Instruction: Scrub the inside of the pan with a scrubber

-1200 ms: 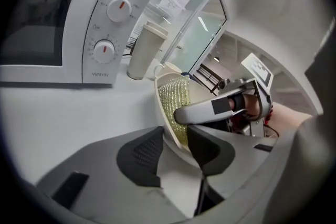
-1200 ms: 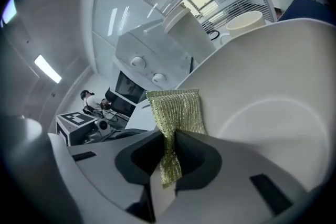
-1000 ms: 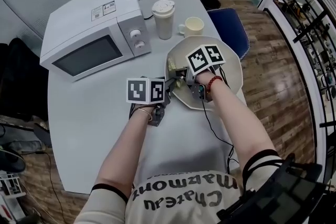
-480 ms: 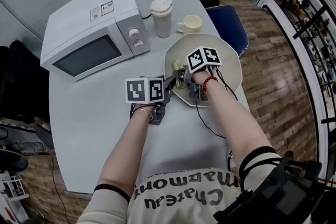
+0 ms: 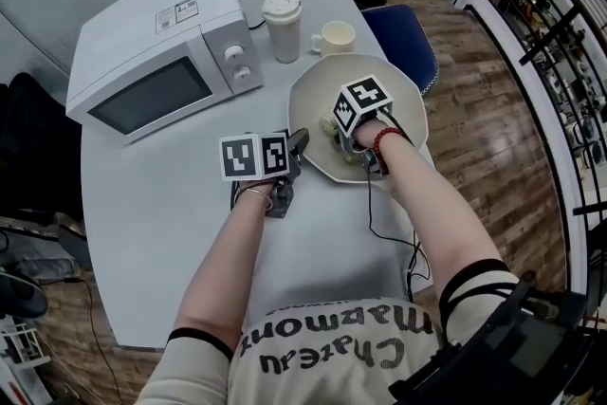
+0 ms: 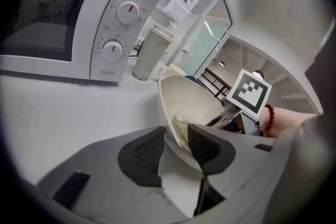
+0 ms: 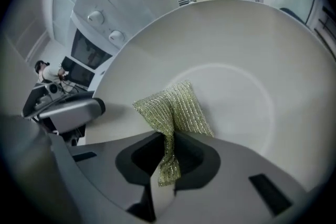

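Observation:
A cream-white pan [image 5: 318, 95] sits on the grey table in front of the microwave. My right gripper [image 5: 347, 143] reaches down into it, shut on a gold-green mesh scrubber [image 7: 176, 107]. The scrubber is pinched between the jaws [image 7: 168, 152] and its free end is spread on the pan's inner wall. My left gripper [image 5: 298, 144] is at the pan's left rim. In the left gripper view the thin rim [image 6: 167, 122] runs between the two pads [image 6: 176, 147]. The jaws stand wider than the rim and do not clamp it. The scrubber [image 6: 181, 128] shows pale inside the pan there.
A white microwave [image 5: 156, 47] stands at the back left. A lidded tumbler [image 5: 283, 26] and a cream mug [image 5: 334, 38] are behind the pan. A blue chair [image 5: 398, 38] stands past the table's right edge. A black cable [image 5: 377, 221] trails from the right gripper over the table.
The right gripper has dragged the scrubber from the pan's left wall toward its near middle. The left gripper stays at the rim.

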`<state>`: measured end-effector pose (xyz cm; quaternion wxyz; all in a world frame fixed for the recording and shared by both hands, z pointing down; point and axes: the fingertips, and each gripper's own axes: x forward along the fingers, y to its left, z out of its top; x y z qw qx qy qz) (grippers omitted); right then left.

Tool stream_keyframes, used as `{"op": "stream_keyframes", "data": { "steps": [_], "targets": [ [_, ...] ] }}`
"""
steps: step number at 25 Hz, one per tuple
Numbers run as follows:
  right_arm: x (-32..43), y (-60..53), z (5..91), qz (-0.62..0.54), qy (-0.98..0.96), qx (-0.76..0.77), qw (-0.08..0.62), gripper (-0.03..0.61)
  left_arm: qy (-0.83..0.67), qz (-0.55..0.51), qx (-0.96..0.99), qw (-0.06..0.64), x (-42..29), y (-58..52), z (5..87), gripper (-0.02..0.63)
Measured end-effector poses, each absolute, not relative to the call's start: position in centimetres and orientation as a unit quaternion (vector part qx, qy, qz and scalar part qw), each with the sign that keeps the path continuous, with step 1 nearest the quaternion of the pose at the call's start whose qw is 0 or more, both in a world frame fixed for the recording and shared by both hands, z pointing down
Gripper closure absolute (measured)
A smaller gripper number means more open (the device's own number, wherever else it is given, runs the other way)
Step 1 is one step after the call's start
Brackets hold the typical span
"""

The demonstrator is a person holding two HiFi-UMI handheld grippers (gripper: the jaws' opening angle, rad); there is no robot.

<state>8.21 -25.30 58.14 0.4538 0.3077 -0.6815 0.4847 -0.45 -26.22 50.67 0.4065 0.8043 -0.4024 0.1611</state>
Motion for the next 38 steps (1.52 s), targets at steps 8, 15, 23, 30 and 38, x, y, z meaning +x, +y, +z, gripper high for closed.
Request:
{"op": "stream_keyframes", "data": {
  "steps": [8, 15, 23, 30, 38],
  "targets": [
    [18.7, -24.7, 58.5, 0.360, -0.566, 0.339, 0.660, 0.525, -0.417, 0.144, 0.796, 0.413, -0.4, -26.1, 50.5, 0.476],
    [22.2, -25.6, 57.5, 0.261, -0.509, 0.335, 0.749, 0.525, -0.461, 0.106, 0.783, 0.405, -1.4, -27.0, 49.8, 0.528],
    [24.5, -27.3, 54.5, 0.195, -0.512, 0.350, 0.760, 0.525, -0.461, 0.100, 0.777, 0.418, -1.3, -27.2, 50.0, 0.528],
    [24.4, -28.9, 49.0, 0.216, -0.571, 0.419, 0.672, 0.523, -0.461, 0.092, 0.772, 0.428, -1.1, -26.8, 49.9, 0.538],
    [9.2, -26.5, 45.9, 0.380, -0.790, 0.279, 0.392, 0.523, -0.454, 0.068, 0.768, 0.447, -1.3, -26.8, 49.9, 0.540]
  ]
}}
